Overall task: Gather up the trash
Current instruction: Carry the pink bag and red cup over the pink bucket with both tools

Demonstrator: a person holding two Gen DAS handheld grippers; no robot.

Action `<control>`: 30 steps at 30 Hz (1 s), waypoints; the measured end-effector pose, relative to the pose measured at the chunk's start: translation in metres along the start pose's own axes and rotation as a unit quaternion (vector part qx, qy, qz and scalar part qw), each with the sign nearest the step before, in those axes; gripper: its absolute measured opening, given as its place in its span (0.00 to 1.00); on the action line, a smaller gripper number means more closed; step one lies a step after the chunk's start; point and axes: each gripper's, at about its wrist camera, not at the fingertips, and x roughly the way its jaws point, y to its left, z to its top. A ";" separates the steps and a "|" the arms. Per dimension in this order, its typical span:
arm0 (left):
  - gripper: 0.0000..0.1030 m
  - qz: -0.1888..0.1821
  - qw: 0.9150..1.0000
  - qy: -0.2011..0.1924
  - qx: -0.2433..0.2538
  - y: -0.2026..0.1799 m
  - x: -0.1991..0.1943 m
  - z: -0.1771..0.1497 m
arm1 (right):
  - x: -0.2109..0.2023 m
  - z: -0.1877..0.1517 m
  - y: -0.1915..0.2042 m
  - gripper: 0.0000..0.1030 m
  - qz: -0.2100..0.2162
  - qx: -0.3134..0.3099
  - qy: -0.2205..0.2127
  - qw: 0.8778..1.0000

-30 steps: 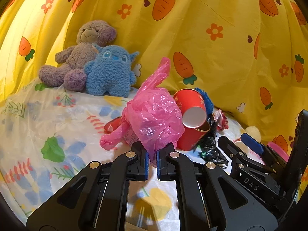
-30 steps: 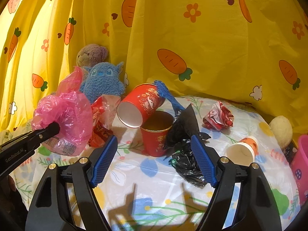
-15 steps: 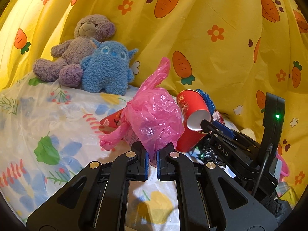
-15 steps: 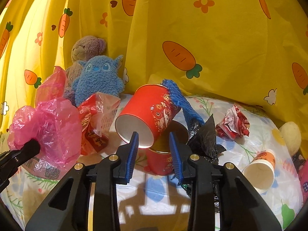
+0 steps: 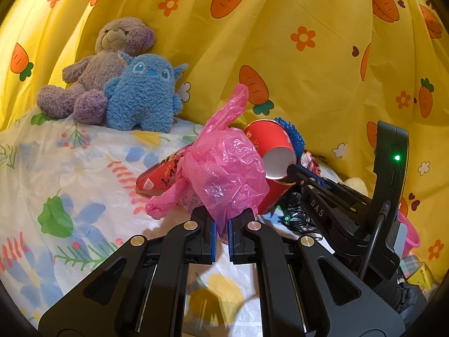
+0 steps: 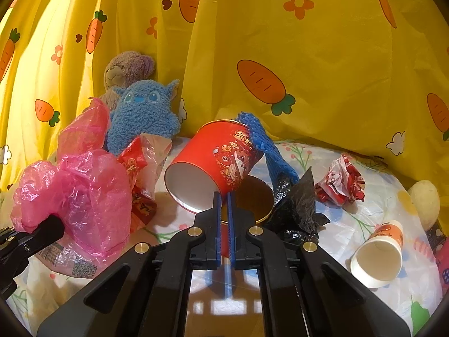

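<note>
Two views: both look across a floral sheet [image 6: 373, 216] toward a yellow carrot curtain [image 6: 322, 64].
Room: a brown bear [image 5: 106, 64] and a blue plush [image 5: 143, 95] sit together at the back, against the curtain.
Surface: trash lies clustered mid-sheet; a small paper cup [image 6: 378, 255] lies on its side to the right, mouth toward me, and a crumpled wrapper [image 6: 341, 179] lies behind it.
Left gripper [image 5: 221, 241]: my jaws are nearly together, pinching a fold of the pink bag [image 5: 224, 174], which bulges up ahead of the pads.
Right gripper [image 6: 223, 224]: jaws drawn narrow, clamped on the lower rim of the tilted red cup [image 6: 216, 165] (the wall sits between my blue pads).
Red cup: long axis slanted, base up and back toward the curtain, open mouth down and forward-left; it leans on a second red cup [image 6: 252, 199] standing upright beneath it.
Beside it: a blue knit cloth [image 6: 266, 146] drapes over its base, and a black bag [image 6: 297, 207] is crumpled just to the right.
</note>
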 end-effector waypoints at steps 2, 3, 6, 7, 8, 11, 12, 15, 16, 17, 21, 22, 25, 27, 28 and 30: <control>0.05 -0.003 1.000 -0.001 0.002 -0.002 -0.001 -0.001 | -0.006 -0.002 -0.002 0.04 0.001 0.000 -0.004 1.000; 0.05 -0.003 1.000 -0.001 0.003 -0.003 -0.002 -0.001 | -0.010 -0.003 -0.003 0.04 0.003 0.000 -0.007 1.000; 0.05 -0.006 1.000 -0.003 0.005 -0.006 -0.004 -0.002 | -0.023 -0.007 -0.005 0.04 0.007 0.000 -0.017 1.000; 0.05 -0.006 1.000 -0.003 0.006 -0.008 -0.005 -0.002 | -0.029 -0.008 -0.005 0.04 0.010 0.000 -0.021 1.000; 0.05 -0.007 1.000 -0.004 0.007 -0.010 -0.006 -0.003 | -0.034 -0.010 -0.006 0.04 0.015 0.000 -0.023 1.000; 0.05 -0.010 1.000 -0.006 0.009 -0.013 -0.009 -0.002 | -0.049 -0.013 -0.006 0.04 0.022 -0.001 -0.034 0.999; 0.05 -0.011 1.000 -0.007 0.011 -0.015 -0.010 -0.003 | -0.055 -0.013 -0.007 0.04 0.024 -0.001 -0.039 0.999; 0.05 -0.015 1.000 -0.009 0.014 -0.021 -0.015 -0.003 | -0.072 -0.014 -0.010 0.04 0.025 0.003 -0.055 0.998; 0.05 -0.016 1.000 -0.010 0.016 -0.023 -0.016 -0.004 | -0.077 -0.014 -0.013 0.04 0.025 0.006 -0.061 0.998; 0.05 -0.018 1.000 -0.012 0.018 -0.026 -0.018 -0.004 | -0.083 -0.014 -0.015 0.04 0.026 0.010 -0.065 0.997; 0.05 -0.028 0.999 -0.018 0.027 -0.037 -0.025 -0.006 | -0.104 -0.014 -0.029 0.04 0.014 0.022 -0.084 0.996; 0.05 -0.031 0.999 -0.018 0.030 -0.041 -0.026 -0.006 | -0.108 -0.015 -0.032 0.04 0.010 0.025 -0.088 0.996; 0.05 -0.042 0.998 -0.019 0.038 -0.052 -0.029 -0.009 | -0.121 -0.019 -0.043 0.04 -0.004 0.030 -0.096 0.995; 0.05 -0.050 0.998 -0.018 0.046 -0.060 -0.030 -0.010 | -0.129 -0.022 -0.050 0.04 -0.011 0.034 -0.101 0.994; 0.05 -0.055 0.997 -0.017 0.050 -0.065 -0.030 -0.011 | -0.132 -0.024 -0.053 0.04 -0.016 0.036 -0.103 0.994; 0.05 -0.063 0.996 -0.018 0.058 -0.074 -0.030 -0.012 | -0.139 -0.027 -0.059 0.04 -0.023 0.040 -0.106 0.993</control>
